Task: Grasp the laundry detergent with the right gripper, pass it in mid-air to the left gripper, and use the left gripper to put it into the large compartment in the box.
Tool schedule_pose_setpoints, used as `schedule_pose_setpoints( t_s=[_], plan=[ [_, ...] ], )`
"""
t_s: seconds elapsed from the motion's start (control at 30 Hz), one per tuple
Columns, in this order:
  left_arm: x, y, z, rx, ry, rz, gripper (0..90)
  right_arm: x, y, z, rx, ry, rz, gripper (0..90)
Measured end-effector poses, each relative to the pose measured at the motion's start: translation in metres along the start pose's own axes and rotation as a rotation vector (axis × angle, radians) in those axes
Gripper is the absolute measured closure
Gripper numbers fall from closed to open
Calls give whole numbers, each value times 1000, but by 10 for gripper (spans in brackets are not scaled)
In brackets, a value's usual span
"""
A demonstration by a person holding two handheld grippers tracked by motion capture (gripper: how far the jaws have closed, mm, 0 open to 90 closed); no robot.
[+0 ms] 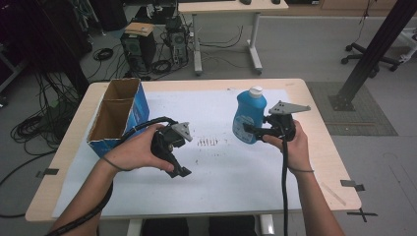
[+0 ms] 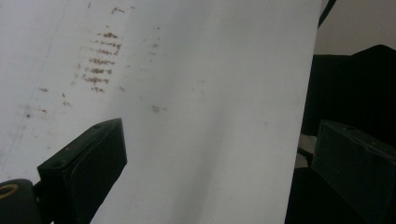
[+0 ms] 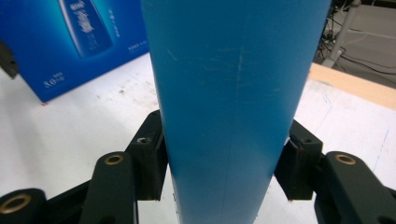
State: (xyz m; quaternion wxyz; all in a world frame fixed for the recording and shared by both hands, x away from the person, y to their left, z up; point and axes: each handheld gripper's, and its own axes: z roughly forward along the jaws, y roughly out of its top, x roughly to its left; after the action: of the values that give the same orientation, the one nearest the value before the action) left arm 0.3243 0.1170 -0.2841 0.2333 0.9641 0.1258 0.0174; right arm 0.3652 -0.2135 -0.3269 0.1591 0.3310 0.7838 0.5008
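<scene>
High view: right tool (image 1: 248,130) pinched the blue bottle (image 1: 249,116) low on its body, jaws on both sides, bottle upright w/ white cap on top, over the right half of the white sheet (image 1: 216,187) on the surface (image 1: 69,128). Couldn't tell from here if the bottle's base touched the sheet. Right hand (image 1: 295,142) wrapped the tool's handle, cable hanging down along the forearm. Right gripper view: bottle (image 3: 229,102) sat between the two pads (image 3: 149,158), both pressed against its sides, so a firm clamp. Behind it, at upper left, the blue box (image 3: 70,42) w/ printed label, apart from the bottle. High view again: box (image 1: 120,118) stood at the sheet's left edge, open on top, cardboard inside, two compartments. Left tool (image 1: 181,169) was held by the left hand (image 1: 135,152) just right of the box, pointing down toward the sheet, nothing in it. Left gripper view: jaws spread wide, bare sheet (image 2: 196,116) between them, w/ brown smudge marks (image 2: 100,60) at upper left. Same marks (image 1: 207,142) lay mid-sheet in high view, between the two tools.
</scene>
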Motion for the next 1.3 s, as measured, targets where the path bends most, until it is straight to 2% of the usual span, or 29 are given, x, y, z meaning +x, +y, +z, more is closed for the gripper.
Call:
schedule_pose_setpoints(
  t_s=[0.03,0.07,0.1,0.13,0.17,0.23,0.27,0.3,0.33,0.4,0.43,0.47,0.5,0.63,0.67,0.8,0.87,1.03,1.07,1.13,1.17,1.27,1.3],
  plan=[
    [0,0,0,0,0,0,34,0,8,-5,19,15,-4,449],
    [0,1,-2,0,-2,2,34,0,8,-5,19,15,-4,450],
    [1,5,-11,-6,-4,13,34,0,9,-7,21,21,-3,451],
    [1,5,-11,-6,-4,13,35,0,9,-7,21,21,-3,451],
    [1,7,-17,-5,1,21,35,0,14,-11,23,53,-7,451],
    [2,8,-20,-4,3,27,35,0,17,-14,26,64,-20,452],
    [4,12,-34,-13,14,45,35,0,18,-15,26,68,-27,452],
    [4,12,-34,-13,14,45,38,0,18,-15,26,68,-27,452],
    [4,12,-34,-13,14,45,38,-1,23,-20,26,105,-51,452],
    [5,13,-37,-12,15,48,38,-1,23,-20,26,105,-51,455],
    [9,18,-50,-14,30,64,39,-1,24,-21,22,114,-54,455],
    [9,18,-50,-14,30,64,40,-1,24,-21,22,114,-54,455],
    [9,18,-50,-14,30,64,40,-2,26,-24,-11,165,-65,455],
    [11,20,-57,-22,32,71,41,-2,26,-24,-14,174,-66,458],
    [13,21,-60,-20,36,75,41,-2,26,-24,-20,197,-74,457],
    [16,24,-64,-21,33,81,40,-1,27,-24,-18,225,-96,458],
    [18,27,-66,-17,34,89,40,1,27,-24,-11,264,-127,458],
    [21,32,-71,-22,33,98,38,2,28,-25,-16,301,-142,458],
    [21,32,-71,-22,33,98,38,4,29,-27,-27,343,-155,458],
    [22,36,-74,-26,34,109,37,4,29,-27,-27,343,-155,458],
    [22,36,-74,-26,34,109,37,7,31,-28,-32,375,-175,458],
    [22,42,-80,-26,28,119,37,8,31,-29,-33,390,-183,458],
    [23,43,-81,-24,27,120,37,11,32,-29,-32,406,-200,457]
  ],
)
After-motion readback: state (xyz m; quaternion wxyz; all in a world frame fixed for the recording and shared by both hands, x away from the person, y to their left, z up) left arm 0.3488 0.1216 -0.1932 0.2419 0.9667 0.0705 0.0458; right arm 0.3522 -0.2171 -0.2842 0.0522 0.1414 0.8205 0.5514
